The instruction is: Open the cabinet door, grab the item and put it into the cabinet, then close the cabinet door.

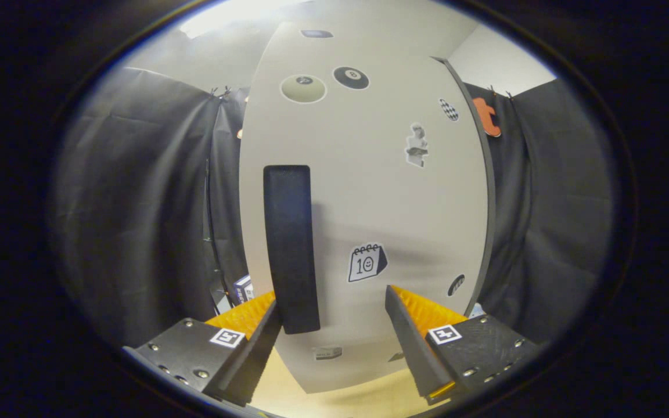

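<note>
A white cabinet door (369,191) with several stickers stands close ahead of me. A tall black handle (290,247) runs down its left side. My gripper (334,322) is open, and the handle's lower end lies just inside the left finger (253,348), close to it. The right finger (413,342) stands apart from the handle, over the bare door. I cannot tell whether the left finger touches the handle. The door looks shut against the cabinet body.
Black cloth walls hang on both sides of the cabinet. A small box (243,288) sits low beside the cabinet's left edge. A light wooden tabletop (334,400) lies below the door.
</note>
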`<state>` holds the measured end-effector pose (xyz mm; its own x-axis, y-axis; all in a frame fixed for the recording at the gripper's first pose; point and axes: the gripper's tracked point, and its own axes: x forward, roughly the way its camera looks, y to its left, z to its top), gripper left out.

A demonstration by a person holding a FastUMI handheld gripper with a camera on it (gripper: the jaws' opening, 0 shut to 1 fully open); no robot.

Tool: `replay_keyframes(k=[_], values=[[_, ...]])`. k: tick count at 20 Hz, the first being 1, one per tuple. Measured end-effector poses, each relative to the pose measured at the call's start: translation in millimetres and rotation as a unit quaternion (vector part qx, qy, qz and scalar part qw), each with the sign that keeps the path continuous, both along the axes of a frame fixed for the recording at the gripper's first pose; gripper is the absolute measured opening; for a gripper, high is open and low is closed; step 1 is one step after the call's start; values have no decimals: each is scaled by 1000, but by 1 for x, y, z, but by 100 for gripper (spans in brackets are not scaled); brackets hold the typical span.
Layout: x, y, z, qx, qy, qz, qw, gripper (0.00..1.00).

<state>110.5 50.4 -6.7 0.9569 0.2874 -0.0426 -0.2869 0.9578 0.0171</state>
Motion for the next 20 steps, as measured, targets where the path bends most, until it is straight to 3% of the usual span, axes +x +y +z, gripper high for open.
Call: replay_keyframes(k=[15, 20], values=[[77, 57, -2, -5, 2, 34, 999, 99], [103, 65, -4, -5, -7, 16, 1000, 99]])
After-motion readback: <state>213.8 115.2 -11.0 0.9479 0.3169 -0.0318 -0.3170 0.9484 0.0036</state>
